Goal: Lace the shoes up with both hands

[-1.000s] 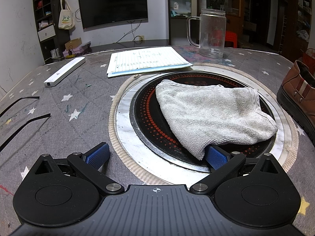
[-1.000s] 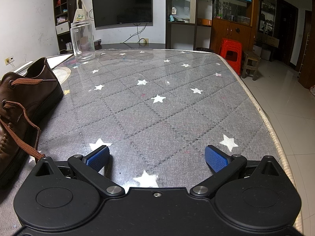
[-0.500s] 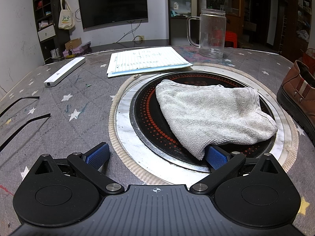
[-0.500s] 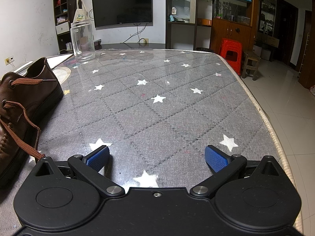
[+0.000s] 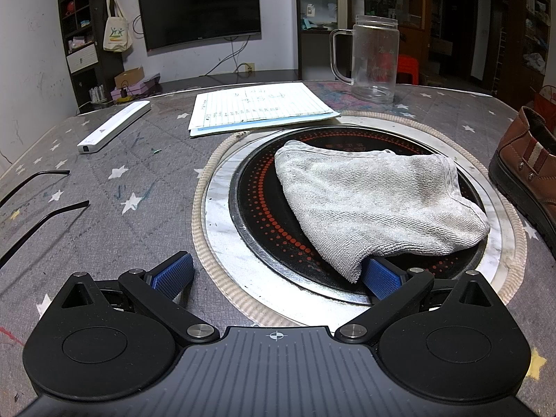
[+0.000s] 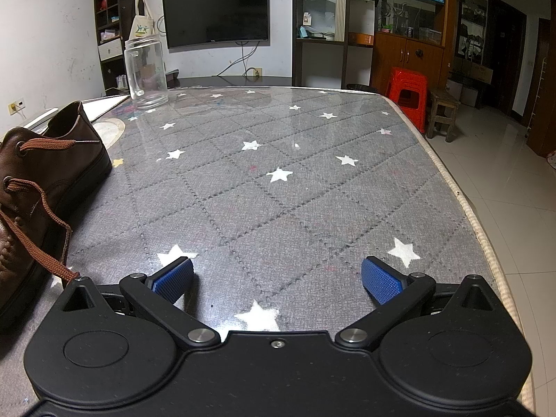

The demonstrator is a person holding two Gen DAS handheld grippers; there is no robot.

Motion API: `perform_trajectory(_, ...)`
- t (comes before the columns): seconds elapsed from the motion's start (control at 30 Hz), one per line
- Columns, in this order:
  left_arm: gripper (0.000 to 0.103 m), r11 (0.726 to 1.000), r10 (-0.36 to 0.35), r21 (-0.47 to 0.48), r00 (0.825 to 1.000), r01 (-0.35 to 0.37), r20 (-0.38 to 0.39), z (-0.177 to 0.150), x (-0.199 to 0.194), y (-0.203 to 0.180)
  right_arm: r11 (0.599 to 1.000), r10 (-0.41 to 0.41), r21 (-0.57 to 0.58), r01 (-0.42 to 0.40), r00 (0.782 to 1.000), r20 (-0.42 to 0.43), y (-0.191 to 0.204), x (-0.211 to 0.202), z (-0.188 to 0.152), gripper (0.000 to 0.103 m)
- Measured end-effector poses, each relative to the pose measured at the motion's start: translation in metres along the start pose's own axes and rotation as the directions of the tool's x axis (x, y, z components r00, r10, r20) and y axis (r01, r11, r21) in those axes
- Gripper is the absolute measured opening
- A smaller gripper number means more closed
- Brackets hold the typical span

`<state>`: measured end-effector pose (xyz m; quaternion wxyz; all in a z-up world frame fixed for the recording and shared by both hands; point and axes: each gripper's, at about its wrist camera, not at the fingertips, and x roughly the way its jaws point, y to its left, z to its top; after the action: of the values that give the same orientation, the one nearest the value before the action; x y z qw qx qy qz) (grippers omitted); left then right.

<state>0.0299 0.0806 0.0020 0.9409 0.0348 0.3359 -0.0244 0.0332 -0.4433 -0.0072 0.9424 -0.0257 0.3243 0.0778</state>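
Both your left gripper and right gripper rest low with jaws spread wide, empty. The shoe sits left of the right jaws, lace trailing loose, ready for pickup.

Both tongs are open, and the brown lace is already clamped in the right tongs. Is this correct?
Not quite. In the right wrist view the right tongs are open and empty; the brown lace hangs loose from the shoe beside them. The left tongs are open, as said.

TV on white wall, tiled floor.
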Motion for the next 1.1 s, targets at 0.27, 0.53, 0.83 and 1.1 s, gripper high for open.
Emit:
perform_trajectory(0.27, 0.103, 1.000, 0.000, 0.000, 1.000, 0.000, 0.000, 0.0010, 0.0016, 0.0033, 1.000, 0.000, 0.000, 0.000, 1.000, 0.000, -0.0001, -0.0002, -0.0001, 0.103)
perform_trajectory(0.53, 0.103, 1.000, 0.000, 0.000, 1.000, 0.000, 0.000, 0.0003, 0.0003, 0.0006, 1.000, 0.000, 0.000, 0.000, 1.000, 0.000, -0.0001, -0.0001, -0.0001, 0.103)
perform_trajectory(0.83, 0.103, 1.000, 0.000, 0.000, 1.000, 0.000, 0.000, 0.0005, 0.0007, 0.0013, 1.000, 0.000, 0.000, 0.000, 1.000, 0.000, -0.0001, -0.0002, -0.0001, 0.103)
perform_trajectory(1.1, 0.103, 1.000, 0.000, 0.000, 1.000, 0.000, 0.000, 0.0006, 0.0010, 0.0018, 1.000, 0.000, 0.000, 0.000, 1.000, 0.000, -0.0001, -0.0002, -0.0001, 0.103)
